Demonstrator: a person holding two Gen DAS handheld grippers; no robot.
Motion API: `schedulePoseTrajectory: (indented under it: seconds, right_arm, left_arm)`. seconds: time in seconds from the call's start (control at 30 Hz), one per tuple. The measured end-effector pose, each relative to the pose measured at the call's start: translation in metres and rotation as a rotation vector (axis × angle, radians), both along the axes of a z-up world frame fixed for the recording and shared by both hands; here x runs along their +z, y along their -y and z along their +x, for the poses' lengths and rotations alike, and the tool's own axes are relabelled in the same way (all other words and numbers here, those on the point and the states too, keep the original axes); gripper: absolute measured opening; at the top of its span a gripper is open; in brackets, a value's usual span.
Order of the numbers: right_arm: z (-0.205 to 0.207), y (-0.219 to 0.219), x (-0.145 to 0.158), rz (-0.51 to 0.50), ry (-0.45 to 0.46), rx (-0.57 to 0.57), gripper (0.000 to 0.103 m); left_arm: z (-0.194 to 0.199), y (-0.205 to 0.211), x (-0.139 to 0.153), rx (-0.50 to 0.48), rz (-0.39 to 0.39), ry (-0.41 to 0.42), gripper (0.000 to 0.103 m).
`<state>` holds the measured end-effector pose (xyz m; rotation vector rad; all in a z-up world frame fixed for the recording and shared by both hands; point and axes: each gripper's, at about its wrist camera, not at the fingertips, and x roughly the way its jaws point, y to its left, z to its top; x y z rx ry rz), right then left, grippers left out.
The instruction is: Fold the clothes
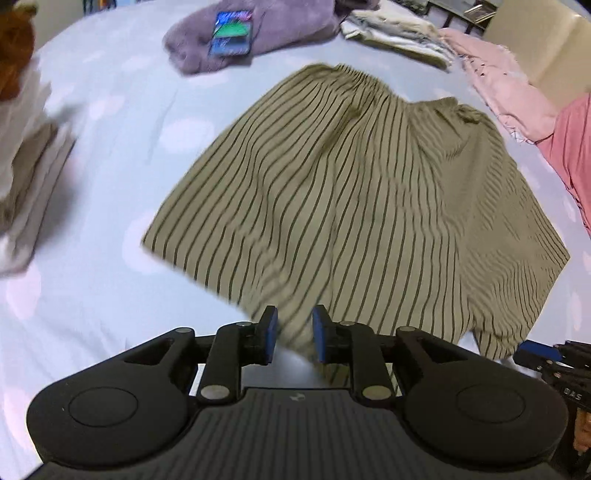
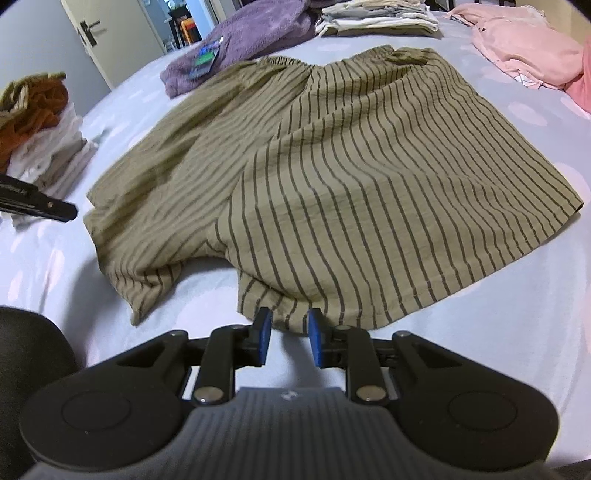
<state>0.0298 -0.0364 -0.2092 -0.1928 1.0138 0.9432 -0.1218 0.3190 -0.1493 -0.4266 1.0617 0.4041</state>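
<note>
Olive shorts with dark stripes [image 1: 362,192] lie spread flat on the pale blue bed sheet [image 1: 110,280], waistband at the far side. My left gripper [image 1: 295,334] hovers over the near hem of one leg, its blue pads apart and not pressing the cloth. In the right wrist view the same shorts [image 2: 332,166] fill the middle. My right gripper [image 2: 289,341] stands open at the near hem of the other leg, the hem's edge just at its fingertips, not pinched. Part of the right gripper shows at the left view's right edge [image 1: 546,354].
A purple fleece [image 2: 251,40] with a coloured tag lies at the far side beside a stack of folded pale clothes [image 2: 376,18]. Pink garments [image 2: 524,48] sit at the right. A pile of white and rust-coloured clothes [image 2: 40,125] is at the left.
</note>
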Motion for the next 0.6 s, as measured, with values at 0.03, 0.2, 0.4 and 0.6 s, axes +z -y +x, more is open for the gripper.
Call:
schedulePoseTrajectory:
  seconds: [0.03, 0.2, 0.4, 0.6]
  right_arm:
    - [0.002, 0.001, 0.003, 0.014, -0.004, -0.001, 0.025]
    - [0.024, 0.002, 0.019, 0.031, 0.055, -0.001, 0.027]
    - [0.085, 0.023, 0.034, 0.006, 0.138, -0.1, 0.033]
    - [0.14, 0.069, 0.028, -0.062, 0.172, -0.264, 0.033]
  left_arm:
    - [0.009, 0.0, 0.001, -0.019, 0.009, 0.005, 0.019]
    - [0.054, 0.003, 0.006, -0.117, 0.069, 0.032, 0.029]
    - [0.087, 0.024, 0.014, -0.144, 0.056, 0.09, 0.038]
    - [0.147, 0.11, -0.008, -0.342, -0.072, 0.172, 0.038]
